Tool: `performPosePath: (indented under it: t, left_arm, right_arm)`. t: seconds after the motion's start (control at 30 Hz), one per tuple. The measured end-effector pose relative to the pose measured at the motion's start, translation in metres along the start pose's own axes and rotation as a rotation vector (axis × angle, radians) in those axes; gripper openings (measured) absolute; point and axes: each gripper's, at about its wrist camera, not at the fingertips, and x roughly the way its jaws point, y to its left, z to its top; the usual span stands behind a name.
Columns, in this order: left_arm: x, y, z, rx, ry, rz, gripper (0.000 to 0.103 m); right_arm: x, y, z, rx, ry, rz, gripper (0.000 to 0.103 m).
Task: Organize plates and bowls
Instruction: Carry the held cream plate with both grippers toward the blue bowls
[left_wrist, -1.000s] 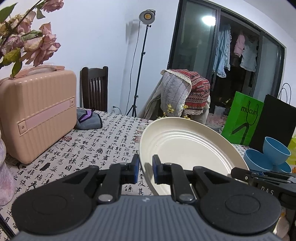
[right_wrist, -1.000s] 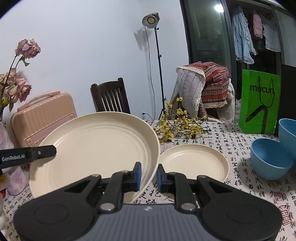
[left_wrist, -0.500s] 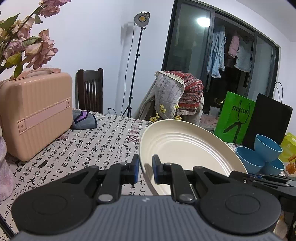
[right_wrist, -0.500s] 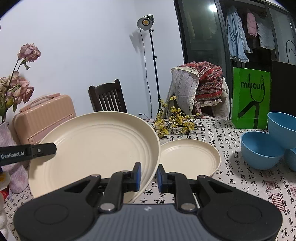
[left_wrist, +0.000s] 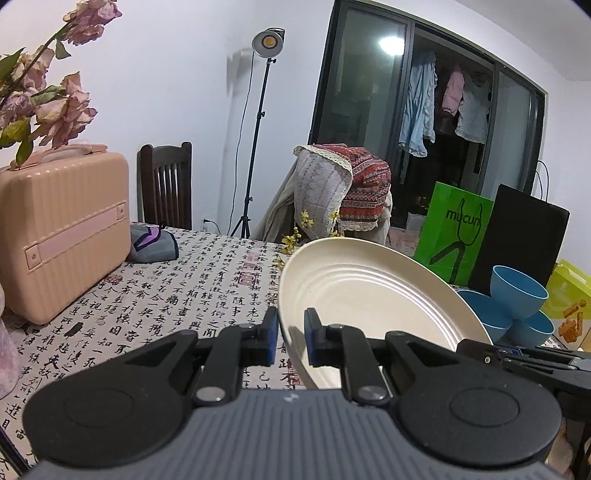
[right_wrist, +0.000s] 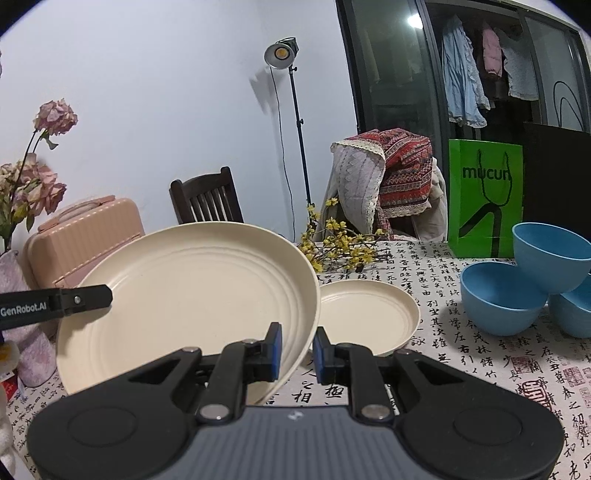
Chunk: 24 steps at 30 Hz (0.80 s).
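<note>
A large cream plate (left_wrist: 373, 306) (right_wrist: 192, 291) hangs above the table, held from both sides. My left gripper (left_wrist: 290, 341) is shut on its left rim and my right gripper (right_wrist: 297, 350) is shut on its right rim. In the right wrist view the left gripper's finger (right_wrist: 55, 302) reaches in over the plate's far edge. A smaller cream plate (right_wrist: 365, 314) lies on the tablecloth just right of the big one. Three blue bowls (right_wrist: 502, 299) (left_wrist: 517, 295) sit clustered at the right, one tilted on top of the others.
A pink case (left_wrist: 62, 225) stands at the table's left, with dried pink flowers (left_wrist: 48, 99) in a vase. A grey pouch (left_wrist: 153, 245), yellow blossom twigs (right_wrist: 340, 247), a green bag (right_wrist: 484, 199) and a black bag (left_wrist: 521, 240) line the back. Chairs stand behind.
Both grippers have carried the large plate a little sideways across the table; the bowls and the small plate now sit closer in the right wrist view. Both grips are unchanged.
</note>
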Motion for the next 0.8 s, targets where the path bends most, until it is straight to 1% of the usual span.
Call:
performPosePath:
  t: [0.4,0.8]
  left_arm:
    - [-0.010,-0.013,-0.004,0.017,-0.031,-0.018,0.015]
    - [-0.017,-0.023,-0.007,0.022,-0.039,-0.051,0.015]
  right_arm:
    - [-0.016,-0.010,-0.003,0.005,-0.022,-0.010,0.017]
    - [-0.030,-0.022,-0.009,0.025,-0.038,-0.013,0.017]
